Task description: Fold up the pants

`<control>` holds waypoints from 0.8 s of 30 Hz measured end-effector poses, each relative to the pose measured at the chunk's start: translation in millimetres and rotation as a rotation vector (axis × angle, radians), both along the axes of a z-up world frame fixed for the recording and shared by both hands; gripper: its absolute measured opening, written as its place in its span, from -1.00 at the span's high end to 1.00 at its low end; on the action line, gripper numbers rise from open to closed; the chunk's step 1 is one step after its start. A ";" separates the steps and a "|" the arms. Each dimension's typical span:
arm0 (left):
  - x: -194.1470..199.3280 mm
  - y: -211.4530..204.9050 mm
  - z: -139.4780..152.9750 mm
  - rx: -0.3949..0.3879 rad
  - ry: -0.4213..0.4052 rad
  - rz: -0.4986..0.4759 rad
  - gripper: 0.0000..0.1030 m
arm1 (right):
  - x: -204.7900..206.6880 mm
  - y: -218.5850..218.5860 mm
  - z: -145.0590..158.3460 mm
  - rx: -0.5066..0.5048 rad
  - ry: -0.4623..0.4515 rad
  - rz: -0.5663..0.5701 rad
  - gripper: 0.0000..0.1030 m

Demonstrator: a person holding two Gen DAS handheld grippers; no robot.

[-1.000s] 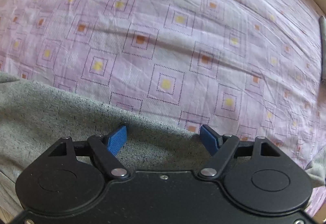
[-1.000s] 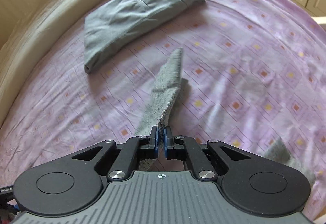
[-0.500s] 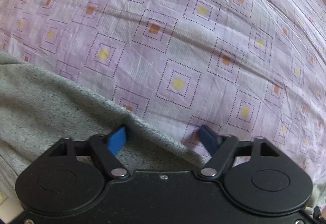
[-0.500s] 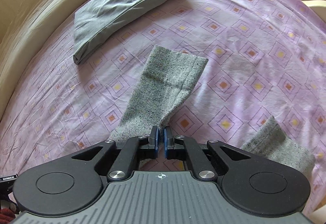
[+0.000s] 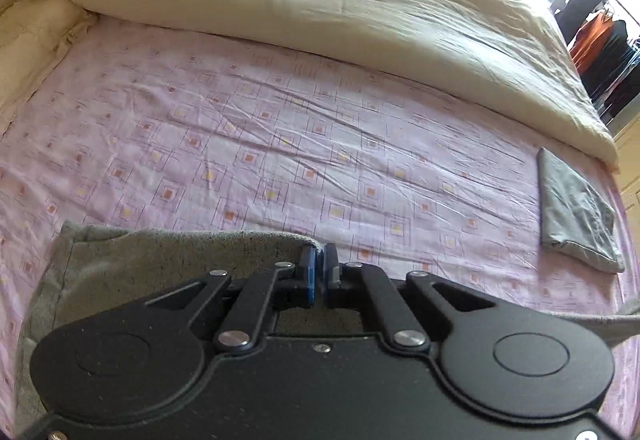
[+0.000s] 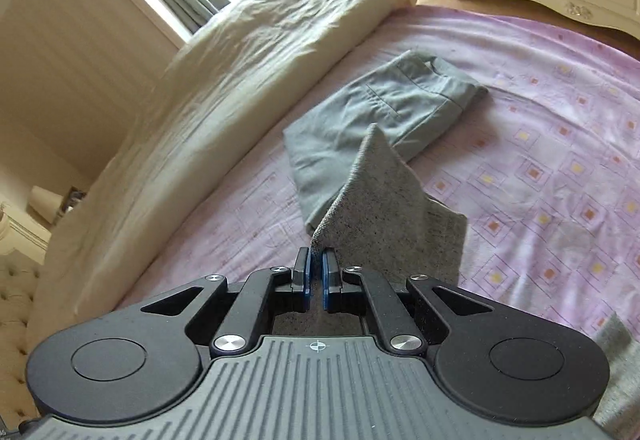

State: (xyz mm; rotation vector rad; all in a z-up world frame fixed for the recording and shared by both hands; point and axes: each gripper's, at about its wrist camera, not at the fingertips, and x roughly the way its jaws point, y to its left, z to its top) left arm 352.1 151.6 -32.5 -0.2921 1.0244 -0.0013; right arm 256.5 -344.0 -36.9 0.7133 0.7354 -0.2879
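Both my left tongs [image 5: 319, 260] and right tongs [image 6: 316, 268] pinched the grey knit pants [image 6: 384, 207] by thin edges; a tug risked slipping.

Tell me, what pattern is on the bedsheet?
Pink bedsheet with dotted squares, orange or yellow centres; left wrist view.

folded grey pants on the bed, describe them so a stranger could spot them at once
On the pink patterned sheet, beside the rolled cream duvet, lie the folded grey pants. They are smooth, flat and untouched, unlike the speckled grey pants.
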 end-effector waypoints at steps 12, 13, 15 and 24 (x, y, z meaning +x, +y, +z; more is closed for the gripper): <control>-103.5 -28.5 -117.4 0.141 0.366 -0.110 0.92 | -79.6 -6.2 -124.7 -0.007 0.431 -0.112 0.83; -101.8 -28.2 -117.2 0.138 0.364 -0.106 0.92 | -80.8 -6.2 -120.6 -0.016 0.405 -0.111 0.82; -94.6 -26.4 -114.4 0.128 0.355 -0.100 0.92 | -77.8 -9.1 -112.4 -0.069 0.380 -0.112 0.78; -80.8 -27.1 -112.0 0.107 0.331 -0.047 0.92 | -76.5 -60.7 -120.9 -0.066 0.392 -0.199 0.45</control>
